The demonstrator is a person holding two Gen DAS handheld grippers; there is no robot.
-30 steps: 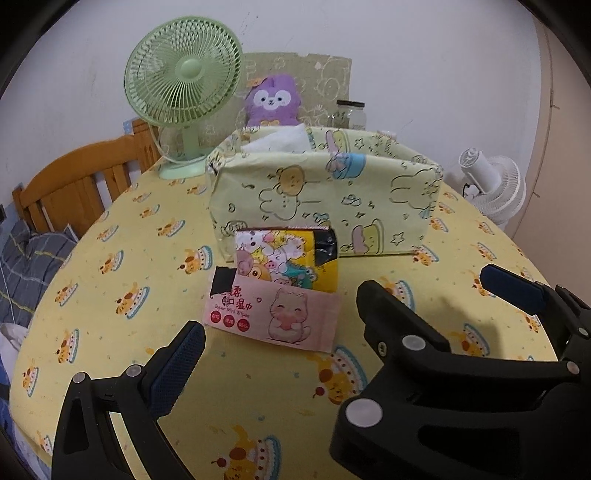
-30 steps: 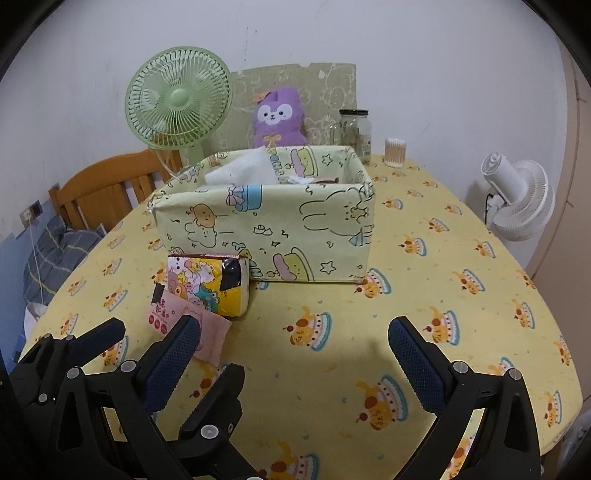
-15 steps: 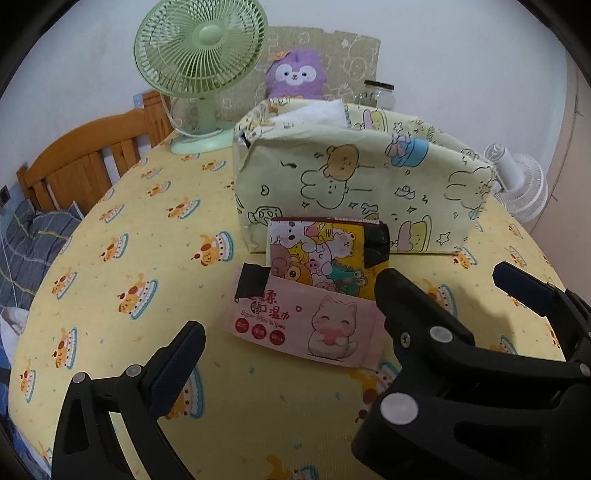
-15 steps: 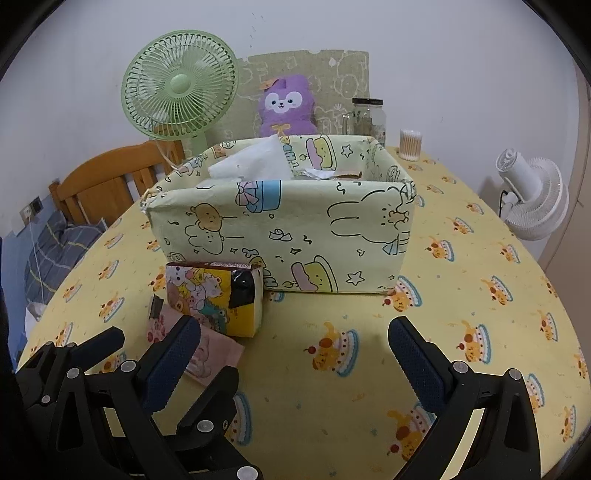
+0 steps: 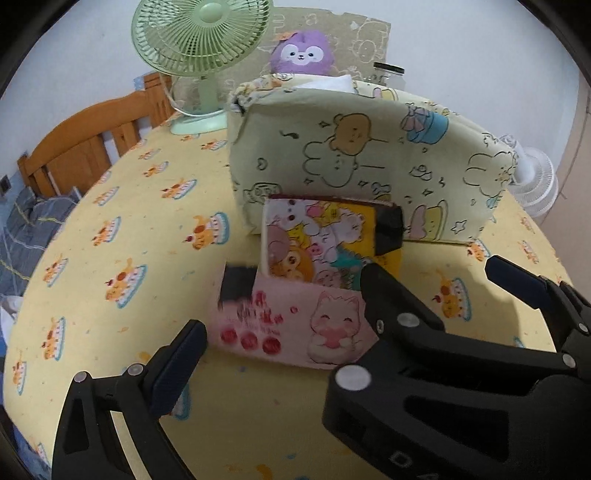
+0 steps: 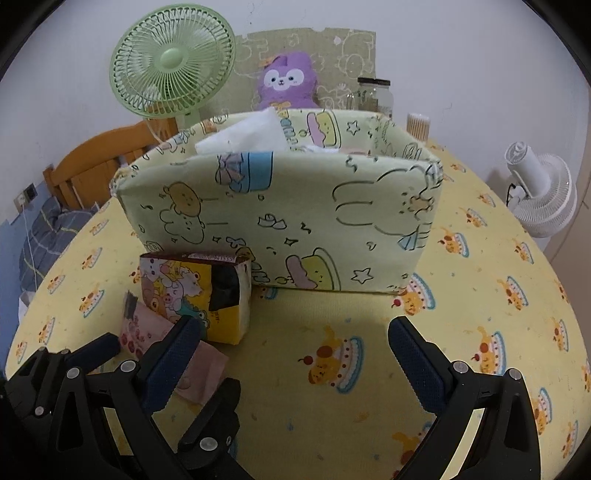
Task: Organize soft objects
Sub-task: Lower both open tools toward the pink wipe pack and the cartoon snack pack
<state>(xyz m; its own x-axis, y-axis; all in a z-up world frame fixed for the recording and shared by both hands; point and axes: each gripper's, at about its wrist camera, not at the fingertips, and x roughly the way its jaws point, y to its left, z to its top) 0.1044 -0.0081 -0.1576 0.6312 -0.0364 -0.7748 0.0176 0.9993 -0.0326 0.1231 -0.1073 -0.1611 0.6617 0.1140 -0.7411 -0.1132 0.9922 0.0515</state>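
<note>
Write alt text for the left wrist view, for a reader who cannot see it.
The open left gripper reaches over a yellow tablecloth toward a pink wipes pack lying flat, with a cartoon tissue pack standing behind it. Beyond them stands a fabric bin, with a green fan and a purple plush toy at the back.

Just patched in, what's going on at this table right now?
A person holds a pair of tongs in each hand, both open and holding nothing. The left tongs are close in on the pink wipes pack, which lies flat on the table in front of the cartoon tissue pack. Both packs sit just outside the fabric storage box, which already holds white tissues. The right tongs hover over bare tablecloth.
</note>
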